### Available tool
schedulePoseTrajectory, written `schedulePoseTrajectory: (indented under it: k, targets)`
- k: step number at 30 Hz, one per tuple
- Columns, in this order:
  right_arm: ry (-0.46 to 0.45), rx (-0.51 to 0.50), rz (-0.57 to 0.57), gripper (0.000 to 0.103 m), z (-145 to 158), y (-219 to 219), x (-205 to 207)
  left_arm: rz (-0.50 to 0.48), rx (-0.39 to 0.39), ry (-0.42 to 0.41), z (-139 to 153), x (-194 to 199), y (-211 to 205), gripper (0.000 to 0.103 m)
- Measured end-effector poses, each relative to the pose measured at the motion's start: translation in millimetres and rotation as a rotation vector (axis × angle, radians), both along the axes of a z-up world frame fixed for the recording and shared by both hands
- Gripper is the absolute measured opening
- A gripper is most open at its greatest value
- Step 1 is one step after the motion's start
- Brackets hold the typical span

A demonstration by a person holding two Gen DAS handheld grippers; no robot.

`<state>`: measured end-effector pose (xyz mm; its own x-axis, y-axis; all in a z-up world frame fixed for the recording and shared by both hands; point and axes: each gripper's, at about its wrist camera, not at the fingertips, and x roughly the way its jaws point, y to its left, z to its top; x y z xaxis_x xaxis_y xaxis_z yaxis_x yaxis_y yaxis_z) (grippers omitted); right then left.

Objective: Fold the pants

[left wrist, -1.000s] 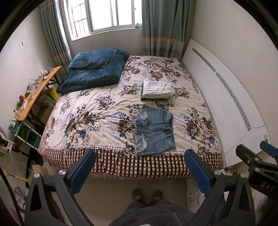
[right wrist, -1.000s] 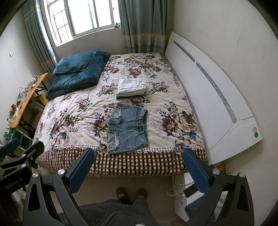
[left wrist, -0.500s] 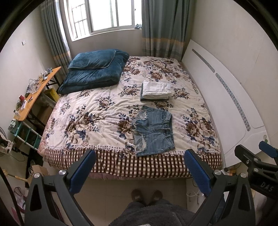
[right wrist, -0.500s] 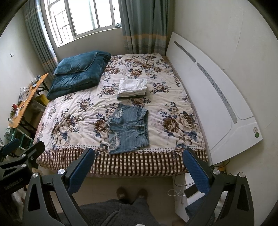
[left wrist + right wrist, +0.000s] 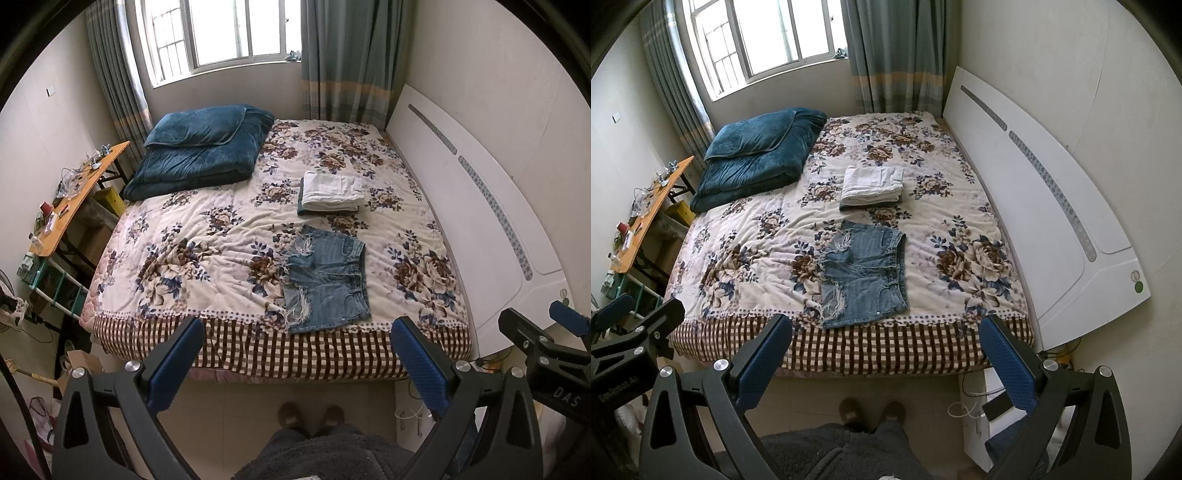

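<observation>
Both grippers, left (image 5: 295, 354) and right (image 5: 884, 350), hang spread wide and empty off the foot of the bed (image 5: 258, 354), well apart from anything, probably because the person is standing back to line up a first grab. Shorts (image 5: 327, 280) lie flat near the bed's front edge, waistband toward the headboard side, frayed hems to the left, not yet folded. A folded stack (image 5: 330, 192) sits just behind them, likely the done pile.

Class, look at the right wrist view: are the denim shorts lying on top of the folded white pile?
No, the denim shorts lie flat nearer the bed's foot, apart from the folded white pile.
</observation>
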<state>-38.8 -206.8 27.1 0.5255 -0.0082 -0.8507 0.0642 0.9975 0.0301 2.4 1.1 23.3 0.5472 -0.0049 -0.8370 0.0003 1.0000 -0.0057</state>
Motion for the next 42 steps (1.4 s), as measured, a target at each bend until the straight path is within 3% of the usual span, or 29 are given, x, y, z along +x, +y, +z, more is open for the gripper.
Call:
schedulePoseTrajectory:
  k: [6, 12, 15, 21, 28, 33, 38, 42]
  targets:
    - [0.005, 0.017, 0.001, 0.103, -2.1, 0.2, 4.0, 0.009, 0.005, 0.003, 2.4, 7.8, -4.3, 0.103]
    - [-0.005, 0.070, -0.002, 0.103, -27.5, -17.7, 37.3, 0.080, 0.048, -0.067, -11.3, 48.1, -19.6, 0.103]
    - [-0.010, 0.095, 0.021, 0.103, -59.8, -26.5, 70.0, 0.122, 0.094, -0.094, -34.5, 75.5, -18.4, 0.103]
    - [0.061, 0.087, 0.028, 0.103, -134.6, -30.4, 157.0, 0.152, 0.155, 0.029, -115.3, 155.0, -7.8, 0.103]
    - [0.200, 0.122, -0.022, 0.103, -254.6, -33.8, 293.9, 0.130, 0.141, 0.193, -226.4, 290.6, 6.5, 0.103]
    - [0.304, 0.114, -0.082, 0.103, -357.8, -41.7, 395.6, 0.094, 0.064, 0.310, -319.7, 404.3, 18.1, 0.103]
    - [0.400, 0.164, -0.125, 0.103, -485.1, -64.0, 497.7, 0.061, 0.035, 0.401, -414.7, 499.1, 23.4, 0.100]
    - [0.504, 0.185, -0.133, 0.103, -601.2, -85.1, 568.1, 0.015, -0.061, 0.502, -515.3, 568.8, 16.6, 0.085]
